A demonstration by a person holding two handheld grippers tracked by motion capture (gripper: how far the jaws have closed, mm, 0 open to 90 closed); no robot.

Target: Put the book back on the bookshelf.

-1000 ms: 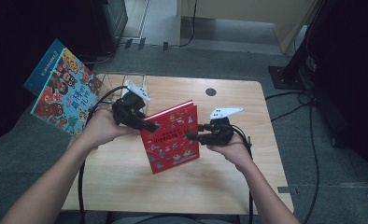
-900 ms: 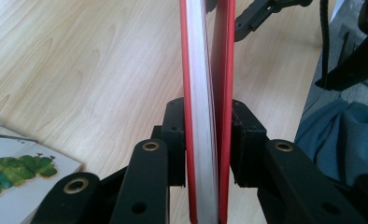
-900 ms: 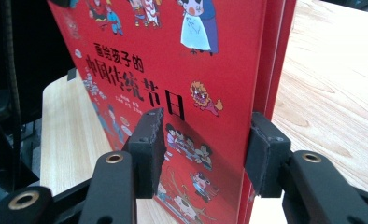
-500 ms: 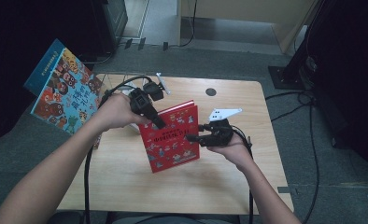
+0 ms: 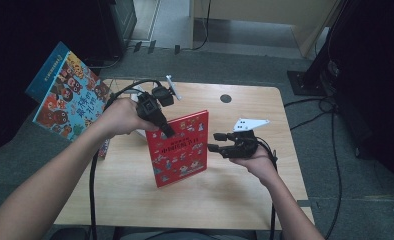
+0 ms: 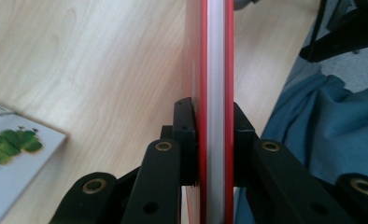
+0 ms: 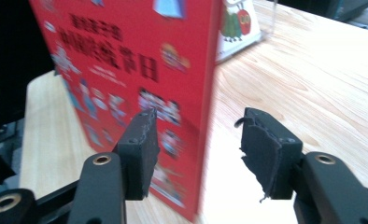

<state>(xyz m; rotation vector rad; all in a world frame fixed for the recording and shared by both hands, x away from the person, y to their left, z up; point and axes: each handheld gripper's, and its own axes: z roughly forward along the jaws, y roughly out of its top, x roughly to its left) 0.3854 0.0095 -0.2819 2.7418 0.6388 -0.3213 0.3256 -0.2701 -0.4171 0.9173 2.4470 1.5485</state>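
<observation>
The book (image 5: 179,148) is showing a bright red cover with small cartoon people in blue, white and yellow, plus darker red letters. Its page edge (image 6: 215,93) is looking white between two red covers. The grippers (image 5: 164,131) (image 5: 211,142) beside the book are looking black, with little brass-coloured rings (image 6: 164,146). The table (image 5: 235,195) under the book is showing light wood with wavy grain lines. Left of the book, a blue book (image 5: 67,95) is showing many red and orange cartoon faces. Behind the red book, a white book (image 7: 237,23) is showing a green caterpillar with a red head.
</observation>
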